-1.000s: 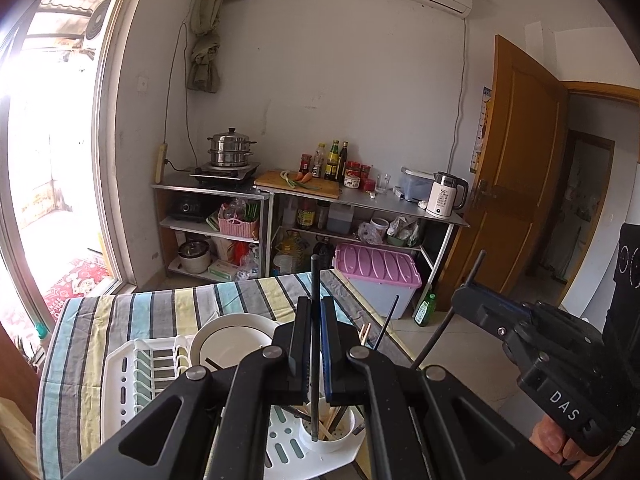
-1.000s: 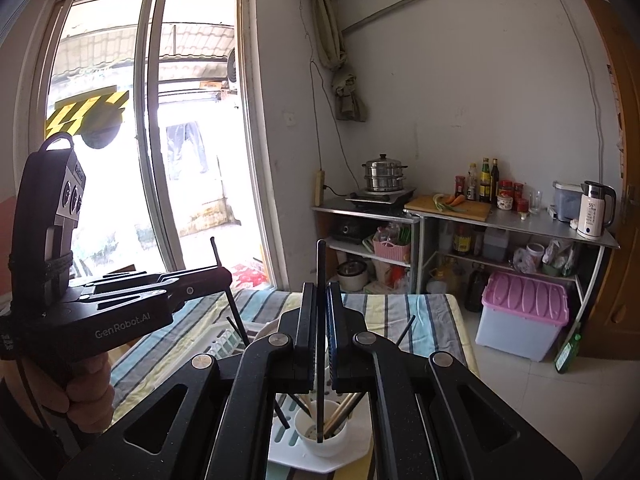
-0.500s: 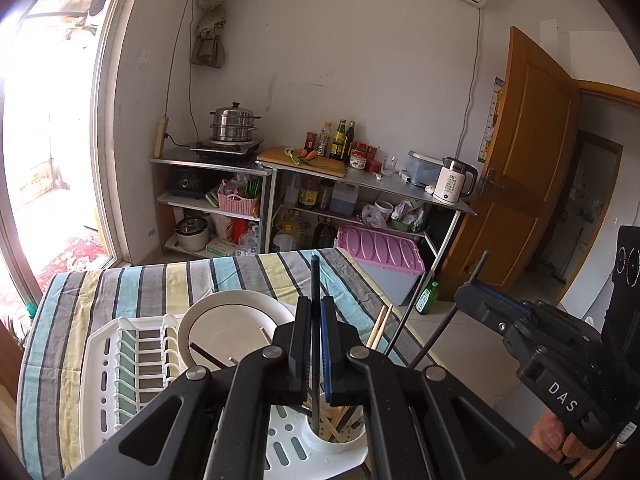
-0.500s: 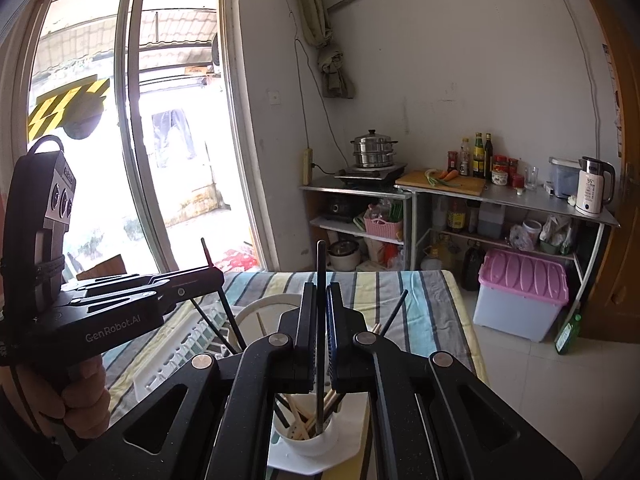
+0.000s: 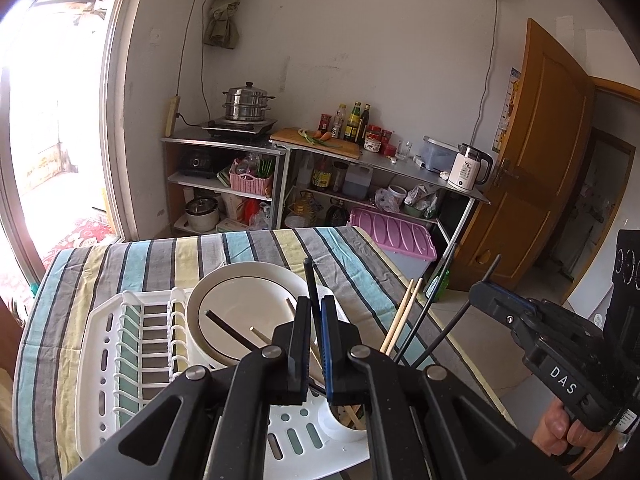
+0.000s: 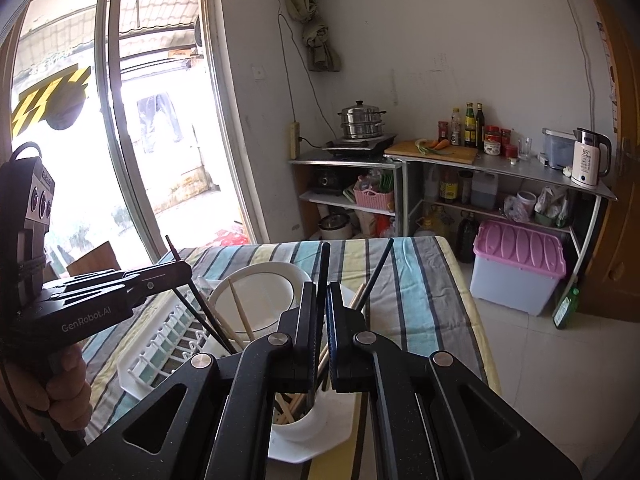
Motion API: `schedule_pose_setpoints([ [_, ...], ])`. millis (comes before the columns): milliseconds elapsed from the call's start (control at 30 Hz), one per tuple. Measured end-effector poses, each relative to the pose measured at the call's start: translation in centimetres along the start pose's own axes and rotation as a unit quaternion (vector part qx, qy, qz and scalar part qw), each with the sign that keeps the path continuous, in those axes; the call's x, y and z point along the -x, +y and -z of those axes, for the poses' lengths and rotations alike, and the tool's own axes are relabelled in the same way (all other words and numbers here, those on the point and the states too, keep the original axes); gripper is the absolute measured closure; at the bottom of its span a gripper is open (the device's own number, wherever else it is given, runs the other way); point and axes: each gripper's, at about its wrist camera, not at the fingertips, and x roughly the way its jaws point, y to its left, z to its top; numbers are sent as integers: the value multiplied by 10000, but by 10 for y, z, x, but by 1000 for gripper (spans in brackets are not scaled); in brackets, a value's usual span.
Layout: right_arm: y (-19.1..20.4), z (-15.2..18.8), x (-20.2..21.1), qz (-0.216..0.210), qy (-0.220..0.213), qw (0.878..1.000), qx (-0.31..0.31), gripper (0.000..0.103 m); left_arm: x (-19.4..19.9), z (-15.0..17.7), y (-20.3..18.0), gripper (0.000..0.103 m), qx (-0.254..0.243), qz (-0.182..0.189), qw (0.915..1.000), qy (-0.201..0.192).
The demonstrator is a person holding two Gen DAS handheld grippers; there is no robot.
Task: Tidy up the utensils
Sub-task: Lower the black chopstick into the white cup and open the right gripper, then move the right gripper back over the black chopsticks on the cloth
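Viewing through the left wrist camera, the left gripper [image 5: 316, 316] is clamping a black chopstick [image 5: 309, 280] between nearly closed jaws, the stick's upper end projecting above the fingertips and its lower end descending toward the white utensil cup [image 5: 340, 424]. The cup is standing at the near right corner of the white dish rack [image 5: 104, 344], which is sitting on the striped tablecloth [image 5: 132, 260] near the table's near edge. A white plate [image 5: 240, 300] is standing in the rack behind the fingers. Two pale wooden chopsticks [image 5: 400, 320] are leaning out of the cup to the right. The right gripper [image 5: 486, 294] is appearing at the right, pinching a second black chopstick [image 5: 456, 320].

The chopstick is judged light, stiff and smooth; being thin, it is likely to pivot or slip, so holding it near mid-length is advisable.

Viewing through the right wrist camera, the right gripper [image 6: 322, 308] is gripping its black chopstick [image 6: 323, 268] upright between closed-in jaws, directly above the cup [image 6: 316, 420]. The stick's lower end is passing behind the jaws toward the cup mouth; whether it is touching bottom cannot be determined. The left gripper [image 6: 180, 270] is entering from the left, holding its dark, red-tipped chopstick [image 6: 192, 288] at a tilt over the rack [image 6: 160, 356]. The cup is already containing several wooden and black sticks, fanned against its rim.
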Motion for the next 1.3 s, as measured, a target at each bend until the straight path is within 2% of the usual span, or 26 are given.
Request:
schedule_pose_setpoints([
  [233, -3, -1, 1, 15, 103, 9999, -48, 98, -1, 1, 10, 97, 121, -132, 9998, 30],
  [367, -4, 0, 4, 46, 112, 9999, -50, 90, 2, 3, 12, 97, 151, -151, 9998, 44],
  [700, -3, 7, 17, -8, 58, 10000, -44, 89, 26, 22, 16, 93, 152, -217, 9996, -80],
  [1100, 8, 48, 61, -192, -28, 9998, -1, 88, 82, 79, 25, 93, 291, -298, 9987, -276],
  [1300, 16, 83, 80, -221, 84, 9997, 111, 88, 100, 124, 21, 93, 299, -405, 9987, -109],
])
